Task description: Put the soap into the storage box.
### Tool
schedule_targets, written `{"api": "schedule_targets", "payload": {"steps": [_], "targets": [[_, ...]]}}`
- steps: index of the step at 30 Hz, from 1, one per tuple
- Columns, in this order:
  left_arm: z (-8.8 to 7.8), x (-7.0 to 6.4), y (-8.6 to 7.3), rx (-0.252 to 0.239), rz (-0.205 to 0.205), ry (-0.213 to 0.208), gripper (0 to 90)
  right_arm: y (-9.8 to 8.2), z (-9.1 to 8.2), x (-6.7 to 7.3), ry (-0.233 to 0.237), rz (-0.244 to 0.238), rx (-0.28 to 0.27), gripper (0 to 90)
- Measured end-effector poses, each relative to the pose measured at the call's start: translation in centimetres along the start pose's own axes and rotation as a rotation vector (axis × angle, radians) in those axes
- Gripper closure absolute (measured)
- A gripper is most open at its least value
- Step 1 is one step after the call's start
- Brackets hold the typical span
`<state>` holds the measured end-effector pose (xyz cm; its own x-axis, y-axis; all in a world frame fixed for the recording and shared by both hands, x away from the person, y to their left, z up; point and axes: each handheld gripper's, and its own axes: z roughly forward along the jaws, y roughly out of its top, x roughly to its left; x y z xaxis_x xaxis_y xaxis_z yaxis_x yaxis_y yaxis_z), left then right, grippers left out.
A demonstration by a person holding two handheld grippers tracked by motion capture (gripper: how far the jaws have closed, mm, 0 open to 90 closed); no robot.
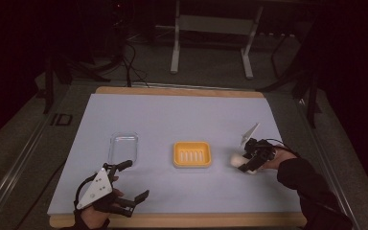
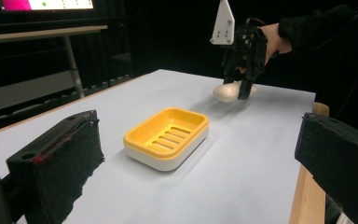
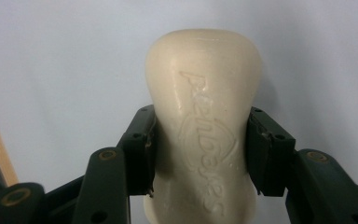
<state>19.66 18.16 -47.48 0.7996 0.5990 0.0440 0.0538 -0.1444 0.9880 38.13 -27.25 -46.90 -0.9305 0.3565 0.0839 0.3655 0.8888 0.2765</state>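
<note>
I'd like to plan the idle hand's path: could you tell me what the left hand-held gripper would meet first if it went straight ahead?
Probably the yellow soap dish: it lies straight ahead between the open jaws of the left hand-held gripper, with bare table before it. Depth is hard to judge.

claws: black, two-jaw | left claw: grey three-cornered plate | right claw: black sleeve
</note>
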Motion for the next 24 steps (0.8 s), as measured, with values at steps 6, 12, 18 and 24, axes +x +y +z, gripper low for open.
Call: {"api": "schedule_targets", "payload": {"steps": [6,12,18,24], "targets": [[0.0,0.0,0.0,0.0,0.001,0.001,0.7,0.8,-0.7,0.1,-0.009,-0.061,0.035,49.7],[0.0,0.0,0.0,0.001,0.001,-0.001,0.7,1.5,-1.1,0.3,-0.011,-0.123,0.066,49.7],[0.0,0.0,0.0,0.001,0.001,-0.001,0.7,2.2,-1.7,0.7,0.003,-0.208,0.087,49.7],[0.0,0.0,0.0,0.0,0.0,-0.001,0.7,3.0,-2.5,0.9,0.011,-0.251,0.071,49.7]]}}
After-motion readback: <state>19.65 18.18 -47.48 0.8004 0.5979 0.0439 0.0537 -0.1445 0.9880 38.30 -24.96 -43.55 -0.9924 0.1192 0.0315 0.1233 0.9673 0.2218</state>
